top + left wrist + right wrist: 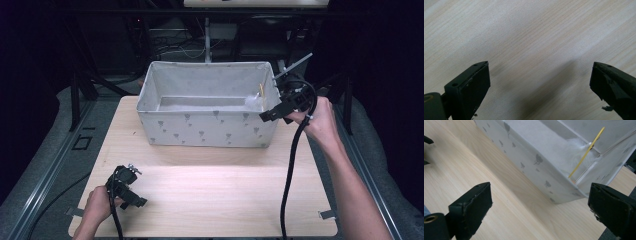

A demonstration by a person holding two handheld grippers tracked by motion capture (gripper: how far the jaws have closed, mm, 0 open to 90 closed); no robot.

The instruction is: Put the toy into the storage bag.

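**Feather on a yellow stick sitting in the fabric bin as we stand off with both grippers empty**

We are holding the right gripper [274,114] just outside the bin's [207,131] right end, at about 3 o'clock from its middle, with the jaws standing wide apart and nothing between them. The task's thing, a yellow stick [586,152] tipped with a tuft of white feather [574,151], is leaning in the bin's right-hand corner, its lower end down inside and its upper end rising past the rim. We are judging it very light and easily crushed: the feather is soft and would flatten under the pads, while the stick looks thin, stiff and rather slick. The best hold, in our view, is on the bare stick above the tuft, pinched gently and across its width so it cannot swivel. The bin's cloth walls look soft and may give if we are nudging them. At about 7 o'clock on the wooden table [225,200] we are resting the left gripper [131,196], its jaws spread over bare wood and holding nothing
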